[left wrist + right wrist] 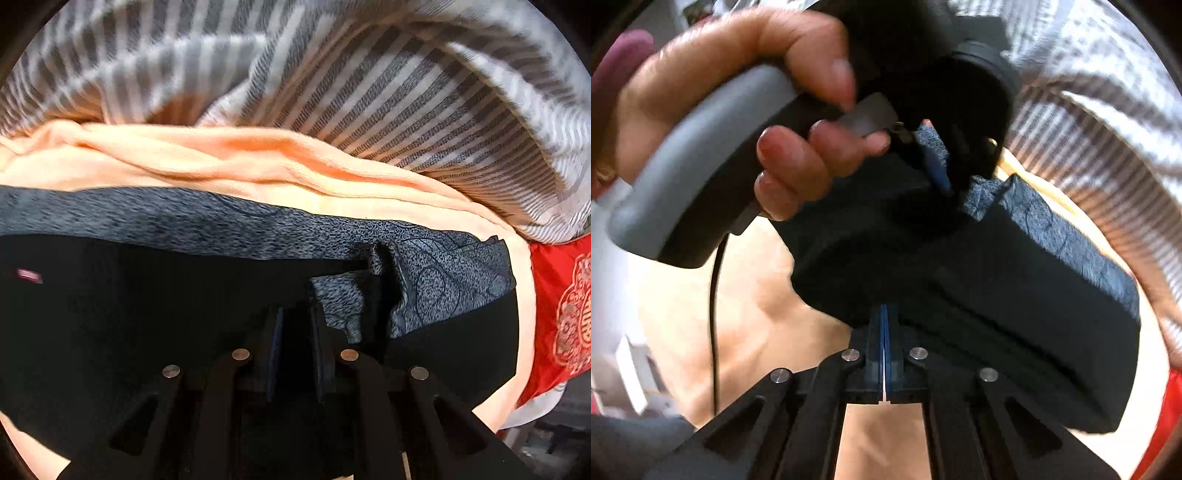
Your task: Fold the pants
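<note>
The left gripper (295, 332) has its jaws a little apart with dark cloth between them; whether they truly bite the cloth I cannot tell, since black fabric and black fingers run together. In its view the pants (147, 314) spread as a black sheet from the left edge across to the right, with a grey speckled waistband (443, 266) along the far side, bunched just right of the fingertips; beyond lies a peach sheet (258, 177), then a striped blanket (424, 122), and at the far right a red cloth (561, 306).

In the right wrist view, the person's left hand (738, 110) grips the grey handle of the other tool at upper left, its cable (714, 314) hanging down; that tool's blue-padded tips meet the pants (997, 295) at the waistband (1052, 221) near the top centre. The right gripper (884, 321) is pressed together on the near edge of the pants (only a hairline shows between the pads).

The pants hang as a dark band between the two tools, long axis running from the left tool's tips at upper centre down to the lower right; the right gripper holds the near long edge, so the garment lies directly ahead of and above it. By my reading, the next fold turns on carrying that near edge toward the waistband, and the right gripper is the nearer to it.
</note>
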A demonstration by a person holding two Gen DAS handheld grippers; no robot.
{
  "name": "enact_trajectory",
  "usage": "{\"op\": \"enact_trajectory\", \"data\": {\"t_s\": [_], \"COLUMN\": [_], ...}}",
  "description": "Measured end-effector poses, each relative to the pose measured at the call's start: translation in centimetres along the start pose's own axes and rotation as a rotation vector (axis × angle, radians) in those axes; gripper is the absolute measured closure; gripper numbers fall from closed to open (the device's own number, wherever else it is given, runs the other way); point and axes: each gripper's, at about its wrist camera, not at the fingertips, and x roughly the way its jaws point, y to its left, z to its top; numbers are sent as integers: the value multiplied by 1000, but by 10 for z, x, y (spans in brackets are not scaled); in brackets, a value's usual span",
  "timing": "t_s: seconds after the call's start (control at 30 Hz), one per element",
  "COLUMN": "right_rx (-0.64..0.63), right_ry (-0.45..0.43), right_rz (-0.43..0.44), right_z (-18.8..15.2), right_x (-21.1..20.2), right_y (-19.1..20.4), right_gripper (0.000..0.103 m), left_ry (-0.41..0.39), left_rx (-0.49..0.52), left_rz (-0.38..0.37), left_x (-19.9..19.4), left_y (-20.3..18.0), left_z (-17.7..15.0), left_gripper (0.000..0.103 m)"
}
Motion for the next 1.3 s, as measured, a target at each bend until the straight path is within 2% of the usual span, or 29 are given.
{"op": "enact_trajectory", "data": {"t_s": [0.07, 0.1, 0.13, 0.17, 0.2, 0.3, 0.43, 0.57, 0.67, 0.77, 0.87, 1.0, 1.13, 1.2, 1.3], "right_rx": [2, -12, -38, -73, -113, -152, -182, -268, -256, -265, -284, -276, -272, -217, -127], "right_ry": [-38, -51, -56, -66, -79, -72, -53, -48, -52, -55, -97, -27, -40, 1, 2], "right_rz": [-97, -148, -191, -227, -255, -269, -277, -313, -319, -322, -335, -312, -331, -300, -247], "right_z": [-3, -4, -4, -6, -8, -9, -8, -3, 1, 1, 4, 7, 10, 15, 23], "right_x": [-12, -16, -17, -18, -18, -14, -1, 14, 16, 12, 1, 16, 18, 26, 22], "right_y": [-5, -8, -10, -11, -12, -14, -13, -9, -12, -8, -5, -9, -9, -16, -28], "right_gripper": [97, 83, 73, 57, 56, 56, 57, 57, 57, 68, 68, 68, 68, 92, 94], "left_ry": [-1, 1, 5, 12, 19, 21, 23, 19, 20, 20, 20, 23, 19, 20, 22], "left_rx": [8, 9, 9, 6, 1, 2, 16, 7, 4, 4, 7, -1, 4, -4, 2], "left_rz": [6, 5, 6, 7, 3, -18, -7, -20, -24, -25, -28, -28, -31, -35, -35], "left_x": [-4, -5, -4, -2, 1, 7, 16, 19, 21, 21, 19, 20, 21, 21, 21], "left_y": [2, 2, 3, 2, 2, -4, -8, -7, -6, -5, -5, -5, -7, -6, -7], "left_z": [-2, -2, -2, -2, -1, 1, 7, 9, 8, 8, 9, 9, 9, 9, 10], "left_gripper": [87, 87, 87, 87, 87, 87, 87, 87, 87, 87, 87, 87, 87, 87, 87]}}
